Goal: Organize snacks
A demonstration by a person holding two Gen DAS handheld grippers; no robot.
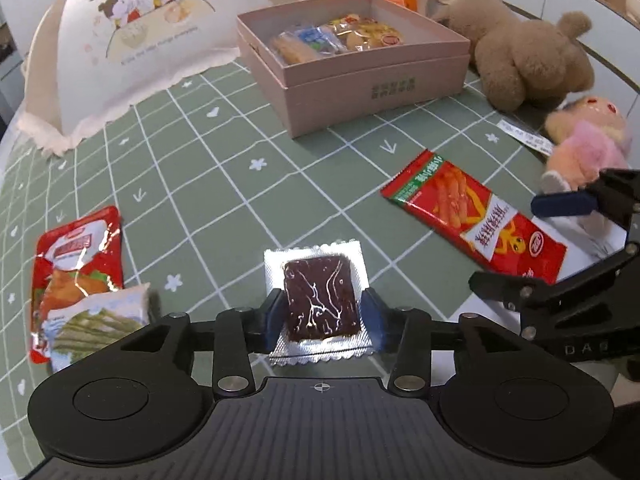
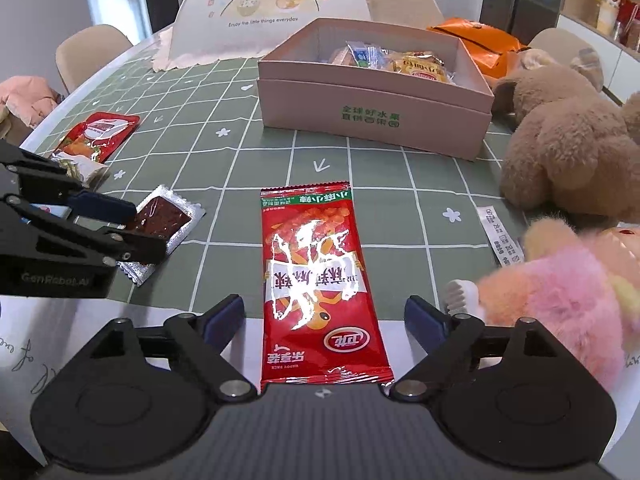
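Nearest our right wrist camera lay the long red snack packet (image 2: 320, 280), flat on the green checked tablecloth (image 2: 248, 152) with its near end running over the white paper at the table edge. Our right gripper (image 2: 324, 316) stood with its jaws wide apart, one blue pad on each side of the packet and neither touching it. The packet's long axis ran almost straight along the line the gripper pointed, away towards the pink box (image 2: 372, 116), so the jaws already stood across its short width.

From the left wrist view, our left gripper (image 1: 322, 312) had its jaws partly apart around the small dark snack in a silver wrapper (image 1: 320, 296). The pads sat just beside the wrapper's sides; we could not tell whether they pressed on it, though it looked loose between them on the cloth. Its longer side also ran roughly along the gripper's pointing line.

The pink box stood further off, beyond both packets, open and already holding a few wrapped snacks. Two more packets, a red pouch (image 1: 76, 256) and a pale one with green sticks (image 1: 100, 320), lay to the left of our left gripper.

We judged that the right hand was nearer the red packet and needed only to close across its width, then carry it forward to the box.
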